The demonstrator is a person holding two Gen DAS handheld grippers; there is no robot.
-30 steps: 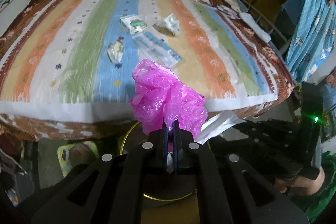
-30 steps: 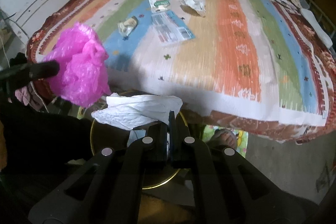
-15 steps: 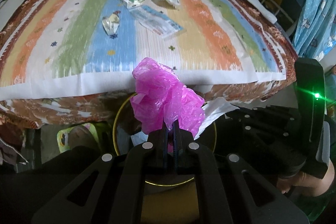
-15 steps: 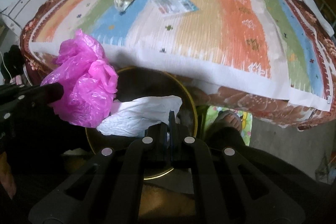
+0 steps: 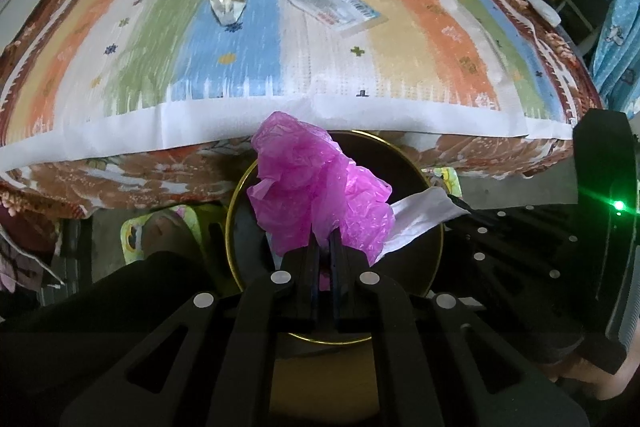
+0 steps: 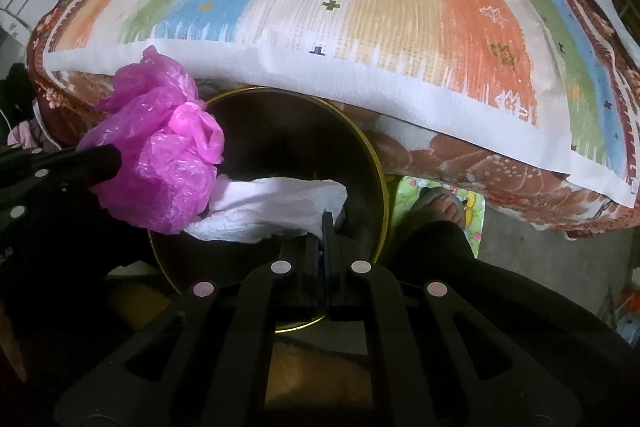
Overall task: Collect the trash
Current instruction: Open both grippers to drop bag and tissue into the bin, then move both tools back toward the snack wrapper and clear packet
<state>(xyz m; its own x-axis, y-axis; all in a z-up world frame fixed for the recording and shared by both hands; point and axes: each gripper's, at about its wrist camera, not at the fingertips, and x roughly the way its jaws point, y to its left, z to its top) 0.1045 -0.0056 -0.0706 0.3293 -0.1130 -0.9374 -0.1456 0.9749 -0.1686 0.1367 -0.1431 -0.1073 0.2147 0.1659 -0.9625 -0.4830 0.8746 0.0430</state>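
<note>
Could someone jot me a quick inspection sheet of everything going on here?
Surface: striped multicoloured bedspread over a bed.
Job's things: round dark bin with gold rim on the floor below the bed edge; crumpled pink plastic bag; crumpled white tissue.
Clutter: four wrappers lie on the bedspread, among them a flat printed packet.
Grippers: left tool shut on the pink bag; right tool shut on the tissue; both over the bin.
Cables: nothing seen.
Surroundings: sandalled foot; blue curtain.

A home bedroom: a bed point(image 5: 320, 107) under a striped woven cover point(image 6: 440, 27), a blue curtain point(image 5: 616, 27) hanging beside it, sandalled feet point(image 6: 440, 207) on the floor.
</note>
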